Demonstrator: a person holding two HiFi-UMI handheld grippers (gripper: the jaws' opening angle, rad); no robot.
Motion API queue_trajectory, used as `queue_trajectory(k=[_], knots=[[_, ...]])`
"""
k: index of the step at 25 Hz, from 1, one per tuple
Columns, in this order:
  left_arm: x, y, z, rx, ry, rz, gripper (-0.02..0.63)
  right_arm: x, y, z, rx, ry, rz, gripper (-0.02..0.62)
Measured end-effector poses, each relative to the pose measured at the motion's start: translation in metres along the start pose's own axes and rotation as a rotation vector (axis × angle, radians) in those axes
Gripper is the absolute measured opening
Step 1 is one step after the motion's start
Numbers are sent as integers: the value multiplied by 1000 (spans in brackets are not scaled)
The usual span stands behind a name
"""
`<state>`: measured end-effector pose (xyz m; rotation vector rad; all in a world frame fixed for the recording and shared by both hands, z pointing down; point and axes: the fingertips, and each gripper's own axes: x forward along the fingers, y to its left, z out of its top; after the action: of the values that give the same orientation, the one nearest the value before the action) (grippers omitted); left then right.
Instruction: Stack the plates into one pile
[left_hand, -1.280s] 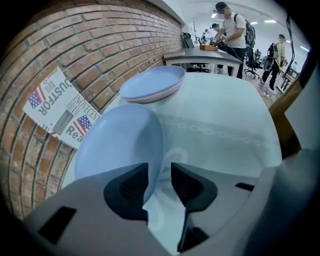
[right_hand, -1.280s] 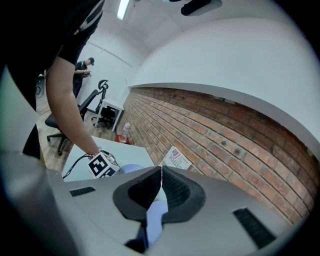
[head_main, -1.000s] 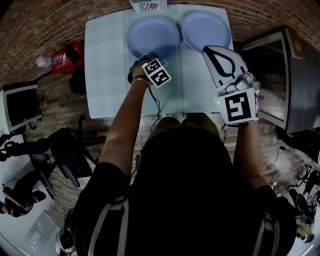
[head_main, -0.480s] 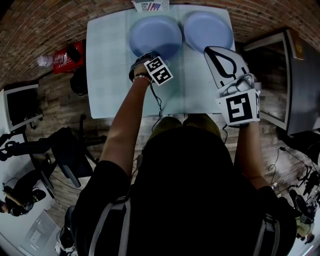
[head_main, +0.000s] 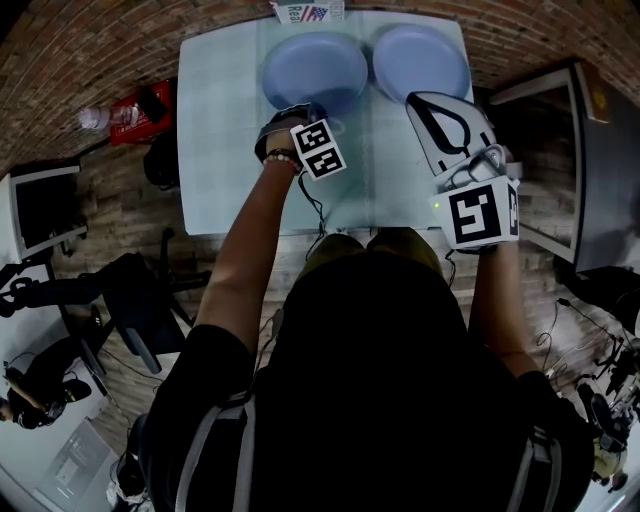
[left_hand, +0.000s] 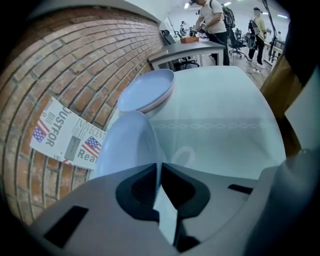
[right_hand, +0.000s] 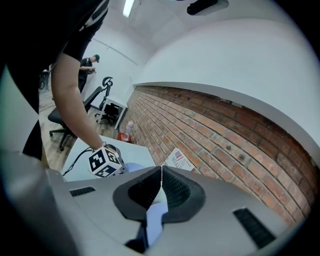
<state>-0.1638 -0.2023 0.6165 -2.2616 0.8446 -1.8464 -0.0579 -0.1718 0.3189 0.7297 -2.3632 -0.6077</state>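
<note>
My right gripper hovers nearest me, over the right side of the pale table. Its jaws are pressed together at the tips with nothing between them. A little further out, my left gripper points steeply down at the near rim of the left blue plate. Its jaws have just been closing, and they now pinch that rim, the thin edge running up the slot between the pads. This plate sits at the table's far end, left of centre. Just beside it on the right lies the second blue plate, with neither gripper on it. Beyond both, a printed sheet with small flags sits against the brick wall.
</note>
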Motion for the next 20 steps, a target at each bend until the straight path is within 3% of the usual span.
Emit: queue_trajectory(k=[7,20], knots=[[-51,17,2,-25,-49,-4,31,0,-1,20,-10,-39,-6,35],[-205,49,17,111,-49,192,31,-4,14,62,-16,-132,-17,35]])
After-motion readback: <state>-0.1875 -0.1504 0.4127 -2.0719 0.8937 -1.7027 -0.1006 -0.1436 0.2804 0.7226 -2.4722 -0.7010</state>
